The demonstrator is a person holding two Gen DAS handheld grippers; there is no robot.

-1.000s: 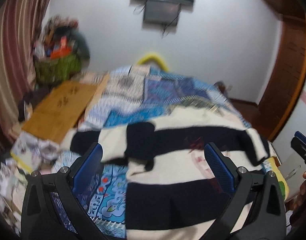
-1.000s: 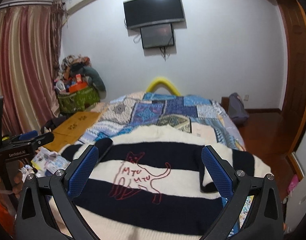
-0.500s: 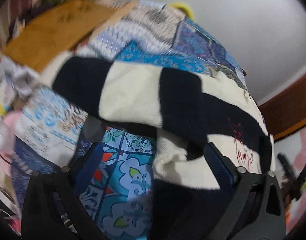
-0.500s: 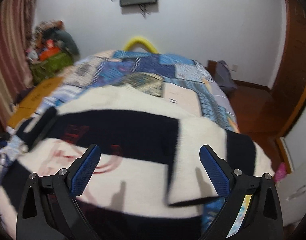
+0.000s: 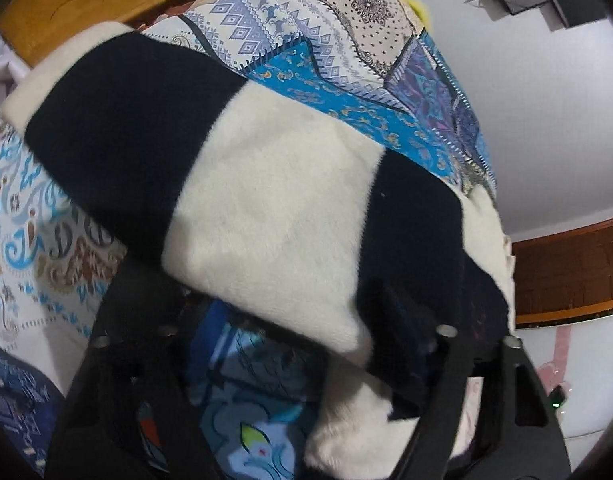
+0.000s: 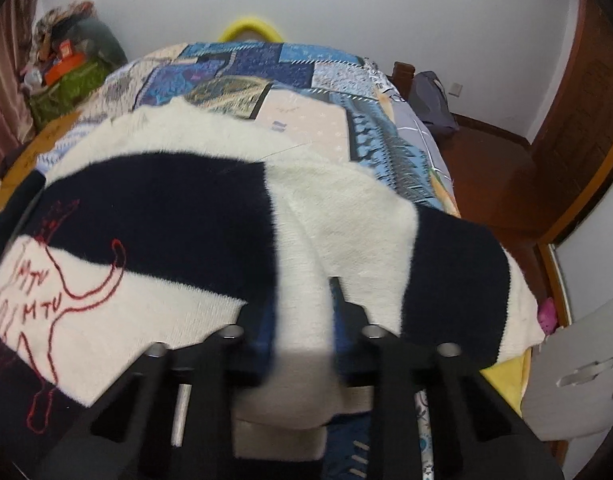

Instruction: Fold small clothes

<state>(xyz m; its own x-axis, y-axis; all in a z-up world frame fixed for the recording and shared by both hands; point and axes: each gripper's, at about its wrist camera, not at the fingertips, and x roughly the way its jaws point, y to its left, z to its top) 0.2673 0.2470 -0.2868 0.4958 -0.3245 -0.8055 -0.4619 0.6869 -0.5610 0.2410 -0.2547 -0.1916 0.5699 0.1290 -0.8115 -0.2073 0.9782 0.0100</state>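
Even indoor light, soft and diffuse, no hard glare. White wall [image 6: 386, 20] reads bright. Both views show heavy fisheye: black vignette in the corners, straight lines bowed at the edges. Left wrist view is dim low down; the left gripper [image 5: 306, 344] is nearly lost in shadow under the striped sweater [image 5: 274, 216]. The right gripper [image 6: 302, 320] is soft and out of focus up close. Slight motion blur on the sweater's fabric edges.
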